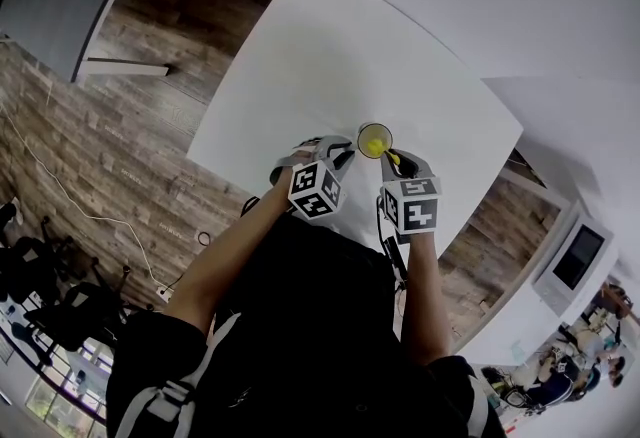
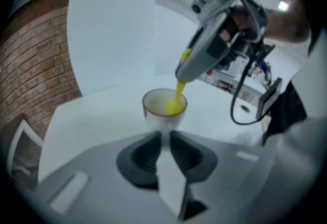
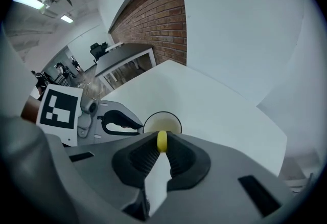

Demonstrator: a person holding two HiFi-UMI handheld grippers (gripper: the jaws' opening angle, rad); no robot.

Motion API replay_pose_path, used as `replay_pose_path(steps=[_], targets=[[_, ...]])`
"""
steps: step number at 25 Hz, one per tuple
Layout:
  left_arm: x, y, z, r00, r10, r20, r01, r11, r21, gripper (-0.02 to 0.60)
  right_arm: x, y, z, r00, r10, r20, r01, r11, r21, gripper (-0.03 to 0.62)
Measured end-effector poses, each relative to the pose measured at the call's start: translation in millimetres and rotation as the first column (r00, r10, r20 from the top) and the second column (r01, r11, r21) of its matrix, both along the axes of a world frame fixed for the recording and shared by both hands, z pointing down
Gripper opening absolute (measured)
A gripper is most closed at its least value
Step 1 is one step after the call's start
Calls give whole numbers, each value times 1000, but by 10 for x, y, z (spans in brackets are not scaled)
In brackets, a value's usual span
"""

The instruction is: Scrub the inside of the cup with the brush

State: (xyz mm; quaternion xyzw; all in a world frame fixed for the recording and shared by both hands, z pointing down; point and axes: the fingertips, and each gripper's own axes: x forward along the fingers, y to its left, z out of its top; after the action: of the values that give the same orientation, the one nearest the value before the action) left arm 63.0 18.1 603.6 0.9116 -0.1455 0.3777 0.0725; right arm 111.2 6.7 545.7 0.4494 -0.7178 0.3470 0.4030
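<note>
Left tool and right tool, both clamped, tilted downward.

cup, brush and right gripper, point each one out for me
cup (image 2: 153, 101): left gripper view, on the inner wall below the rim
brush (image 2: 177, 96): left gripper view, on the yellow neck dipping into the cup
right gripper (image 3: 161, 139): right gripper view, midway between its fingertips, where they clamp the brush handle

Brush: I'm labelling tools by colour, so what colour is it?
The brush is yellow, clearest in the left gripper view, its tip inside the cup.
</note>
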Motion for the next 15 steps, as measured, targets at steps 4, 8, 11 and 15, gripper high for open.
replay_pose_path(steps=[4, 8, 11, 15], targets=[[8, 8, 6, 1000, 7, -1, -7, 1000, -2, 58, -14, 27, 280, 1000, 19, 5, -19, 999, -33, 31], [-10, -11, 1, 1000, 3, -1, -3, 1000, -2, 58, -26, -8, 274, 998, 49, 45, -46, 997, -56, 31], [5, -8, -7, 1000, 2, 0, -2, 1000, 1, 58, -21, 22, 208, 997, 49, 66, -44, 996, -74, 31], [-5, -7, 4, 1000, 2, 2, -2, 1000, 2, 58, -69, 65, 93, 998, 8, 55, -4, 997, -72, 31]])
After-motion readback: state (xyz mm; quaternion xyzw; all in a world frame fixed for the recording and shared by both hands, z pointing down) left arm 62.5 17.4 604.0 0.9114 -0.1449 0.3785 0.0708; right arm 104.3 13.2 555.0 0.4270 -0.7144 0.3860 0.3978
